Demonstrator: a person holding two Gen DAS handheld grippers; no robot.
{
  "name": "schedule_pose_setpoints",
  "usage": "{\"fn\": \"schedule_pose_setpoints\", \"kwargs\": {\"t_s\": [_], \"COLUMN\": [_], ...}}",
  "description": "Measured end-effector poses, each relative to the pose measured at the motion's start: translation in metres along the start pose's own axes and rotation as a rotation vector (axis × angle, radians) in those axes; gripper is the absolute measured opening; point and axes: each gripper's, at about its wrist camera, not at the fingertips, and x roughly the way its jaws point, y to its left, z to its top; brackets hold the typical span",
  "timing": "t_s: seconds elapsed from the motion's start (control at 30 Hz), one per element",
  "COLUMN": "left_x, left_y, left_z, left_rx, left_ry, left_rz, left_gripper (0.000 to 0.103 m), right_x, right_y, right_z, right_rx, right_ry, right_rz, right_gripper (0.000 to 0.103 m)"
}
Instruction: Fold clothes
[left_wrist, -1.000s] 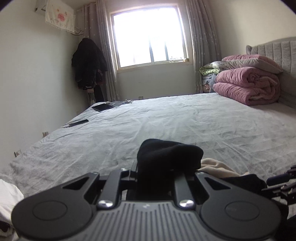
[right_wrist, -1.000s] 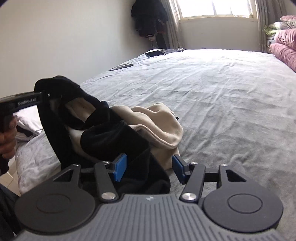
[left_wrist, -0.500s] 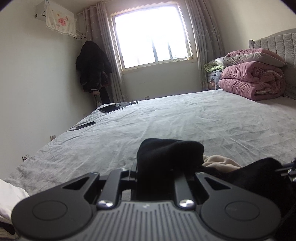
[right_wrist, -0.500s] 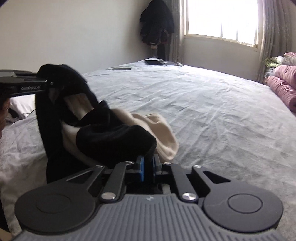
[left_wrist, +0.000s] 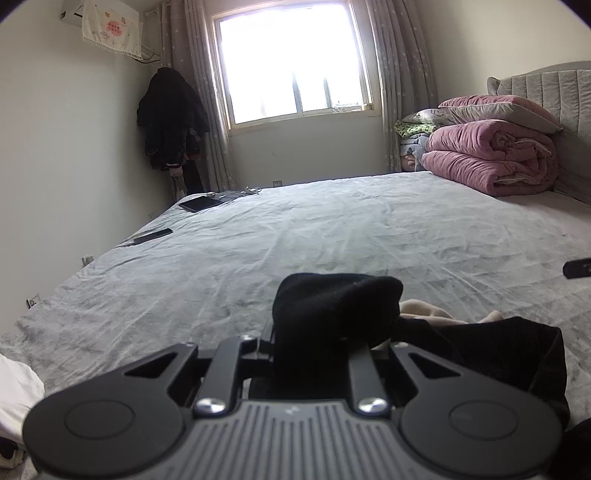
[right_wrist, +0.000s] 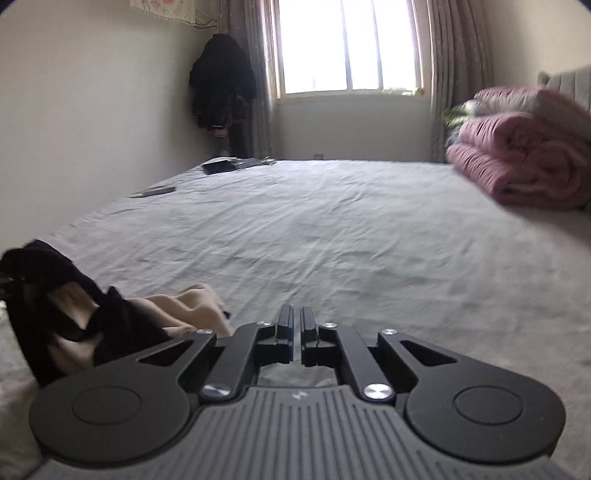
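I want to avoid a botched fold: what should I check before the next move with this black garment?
1. Hold of left gripper on black garment: ok, shut on it.
2. Cloth in right gripper: not ok, jaws closed on nothing.
3. Garment lying flat: not ok, bunched, beige lining showing.
4. Free grey sheet ahead: ok.
5. The phone and tablet out of the way: ok, at the far edge.
6. Which edge the left gripper holds: cannot tell.
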Motion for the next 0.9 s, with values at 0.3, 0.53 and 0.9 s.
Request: {"fn": "schedule_pose_setpoints", "kwargs": {"t_s": [0.3, 0.53, 0.9], "left_x": [0.001, 0.001, -0.003], "left_y": [-0.006, -0.009, 0.007], "left_z": [-0.001, -0.001, 0.004], "left_rx": [0.016, 0.024, -0.072], "left_ry": [0.009, 0.011, -0.004], "left_rz": [-0.006, -0.015, 0.018], "left_gripper": [0.017, 0.018, 0.018], "right_x": [0.016, 0.029, 0.005], "right_y": [0.034, 0.046, 0.050], "right_z": [-0.014, -0.026, -0.015], "right_rx": [-0.071, -0.144, -0.289], "right_ry": [0.076, 0.130, -0.024], "right_rz": [0.115, 0.086, -0.181], "right_gripper": [0.060, 0.064, 0.000]}}
